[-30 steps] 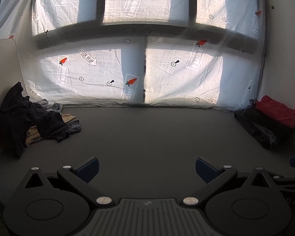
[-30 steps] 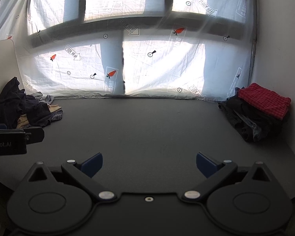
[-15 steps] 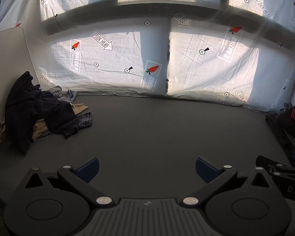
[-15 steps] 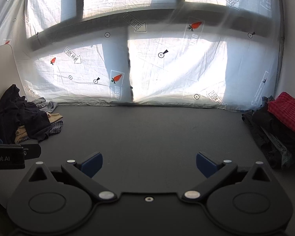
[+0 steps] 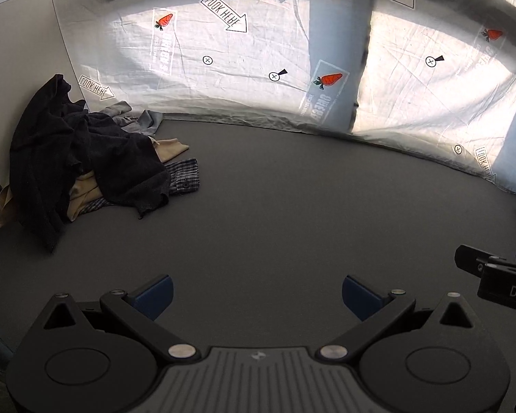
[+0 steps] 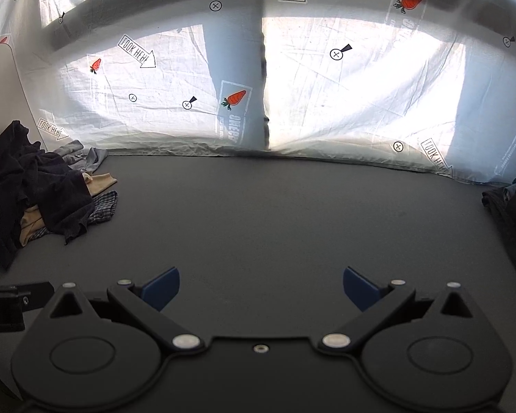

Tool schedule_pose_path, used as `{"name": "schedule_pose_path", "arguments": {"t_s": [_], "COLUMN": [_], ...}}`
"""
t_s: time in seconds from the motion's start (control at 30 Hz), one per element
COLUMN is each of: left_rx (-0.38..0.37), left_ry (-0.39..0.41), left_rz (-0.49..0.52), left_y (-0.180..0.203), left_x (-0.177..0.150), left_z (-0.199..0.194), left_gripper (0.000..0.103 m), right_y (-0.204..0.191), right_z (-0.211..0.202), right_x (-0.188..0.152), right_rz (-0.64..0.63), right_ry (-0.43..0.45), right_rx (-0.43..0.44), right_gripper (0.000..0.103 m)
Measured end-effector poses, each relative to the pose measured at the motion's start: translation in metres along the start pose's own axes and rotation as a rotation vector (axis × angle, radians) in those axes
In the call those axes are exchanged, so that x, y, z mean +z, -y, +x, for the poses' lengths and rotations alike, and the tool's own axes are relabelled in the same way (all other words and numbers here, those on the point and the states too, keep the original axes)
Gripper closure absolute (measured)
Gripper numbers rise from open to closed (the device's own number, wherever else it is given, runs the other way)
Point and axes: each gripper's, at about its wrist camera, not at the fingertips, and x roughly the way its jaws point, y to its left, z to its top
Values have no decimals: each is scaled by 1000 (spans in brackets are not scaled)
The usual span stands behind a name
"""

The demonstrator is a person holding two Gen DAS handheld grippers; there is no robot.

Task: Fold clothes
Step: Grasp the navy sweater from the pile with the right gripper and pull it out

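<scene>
A heap of unfolded clothes (image 5: 82, 158) lies at the far left of the dark grey table (image 5: 292, 206): a black garment on top, tan and checked pieces under it, grey ones behind. The heap also shows in the right wrist view (image 6: 41, 192). My left gripper (image 5: 256, 290) is open and empty over the table's front, well right of the heap. My right gripper (image 6: 261, 285) is open and empty over the table's front middle. A stack of dark folded clothes (image 6: 512, 220) sits at the right edge.
A backlit white sheet (image 5: 292, 69) with carrot prints and arrows hangs along the table's far edge. A white panel (image 5: 20, 58) stands behind the heap at the left. The right gripper's body (image 5: 498, 282) shows at the right of the left wrist view.
Both grippers have swung left and moved closer to the table: the clothes heap has grown larger and shifted toward the middle, and the folded stack with the red piece has slid out at the right.
</scene>
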Motion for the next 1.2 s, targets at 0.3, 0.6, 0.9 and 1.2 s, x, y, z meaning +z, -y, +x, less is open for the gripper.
{"name": "schedule_pose_path", "arguments": {"t_s": [0.3,0.6,0.9,1.2], "left_rx": [19,95,252,276], "left_ry": [-63,-157,-216,-237], "left_rz": [-97,-201,-329,-369], "left_y": [-101,-206,-317,-357], "left_x": [59,90,89,76], "left_z": [86,171,244,278], "left_gripper": [0,0,0,0], "right_y": [-86,-175,-282,-369], "right_z": [80,175,262,363], "right_x": [54,85,96,93], "right_rz": [-39,-102,-194,-225], "right_ry": [-40,-116,-102,-205], "right_rx": [-37,-34,213,469], "right_gripper": [0,0,9,50]}}
